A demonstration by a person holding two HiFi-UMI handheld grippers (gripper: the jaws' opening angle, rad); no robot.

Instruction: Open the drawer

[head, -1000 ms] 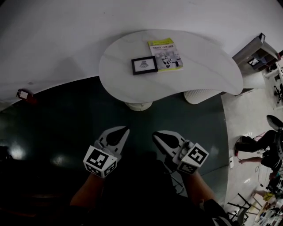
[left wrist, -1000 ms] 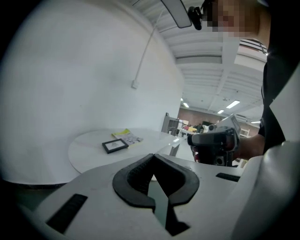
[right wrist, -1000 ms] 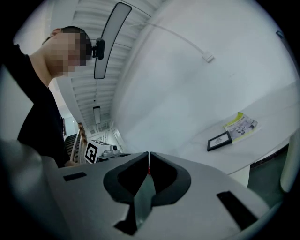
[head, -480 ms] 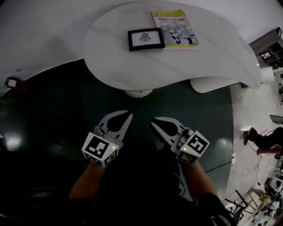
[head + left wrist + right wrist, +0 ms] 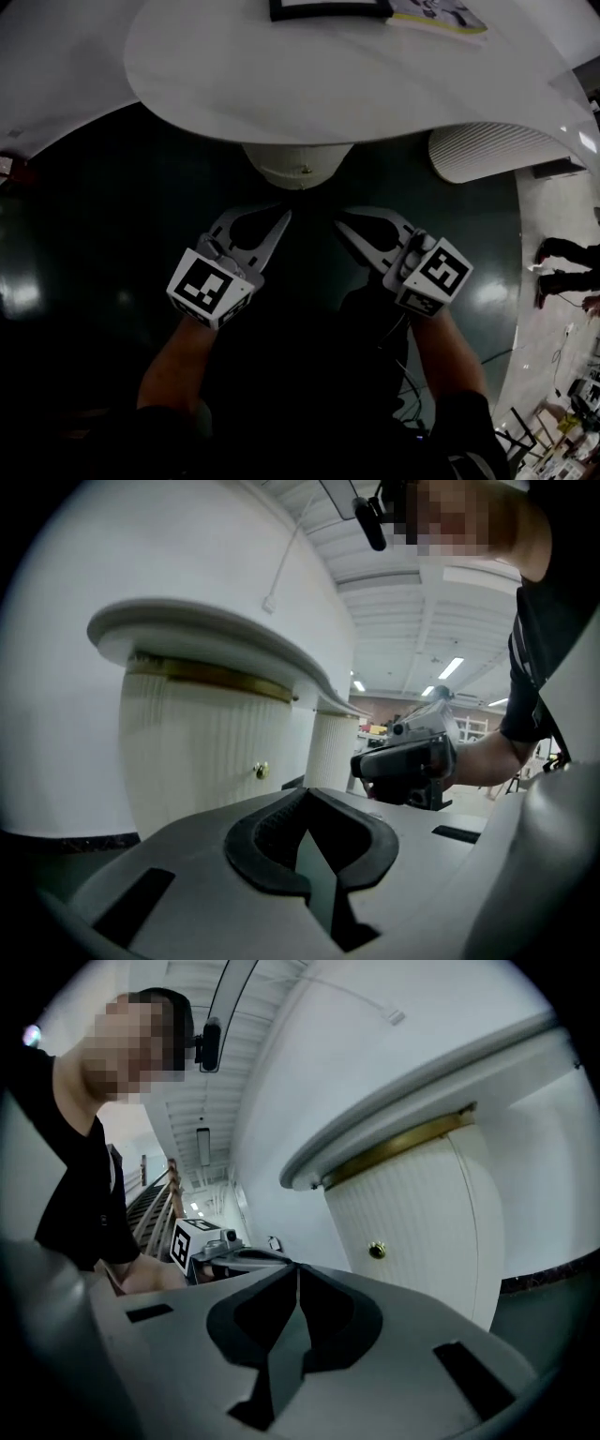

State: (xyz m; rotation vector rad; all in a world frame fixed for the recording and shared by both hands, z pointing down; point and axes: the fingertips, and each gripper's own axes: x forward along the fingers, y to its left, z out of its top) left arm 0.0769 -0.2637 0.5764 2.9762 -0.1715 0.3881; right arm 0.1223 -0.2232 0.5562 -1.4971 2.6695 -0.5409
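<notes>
A white ribbed pedestal (image 5: 298, 167) under the table top carries a small brass knob (image 5: 303, 170); any drawer outline around it is not clear. The same knob (image 5: 261, 771) shows in the left gripper view and again (image 5: 377, 1251) in the right gripper view. My left gripper (image 5: 281, 217) and right gripper (image 5: 340, 225) hang side by side just in front of the pedestal, both shut and empty, apart from the knob. The left gripper's jaws (image 5: 307, 794) and the right gripper's jaws (image 5: 298, 1271) point roughly level at the ribbed face.
The curved white table top (image 5: 309, 75) overhangs the pedestal, with a black picture frame (image 5: 328, 9) and a booklet (image 5: 436, 11) on it. A second ribbed pedestal (image 5: 487, 150) stands to the right. The floor is dark and glossy; a person's legs (image 5: 562, 253) show far right.
Both grippers have sunk and come nearer the pedestal. The view has dropped too, so the table top fills the upper picture. Both stay shut.
</notes>
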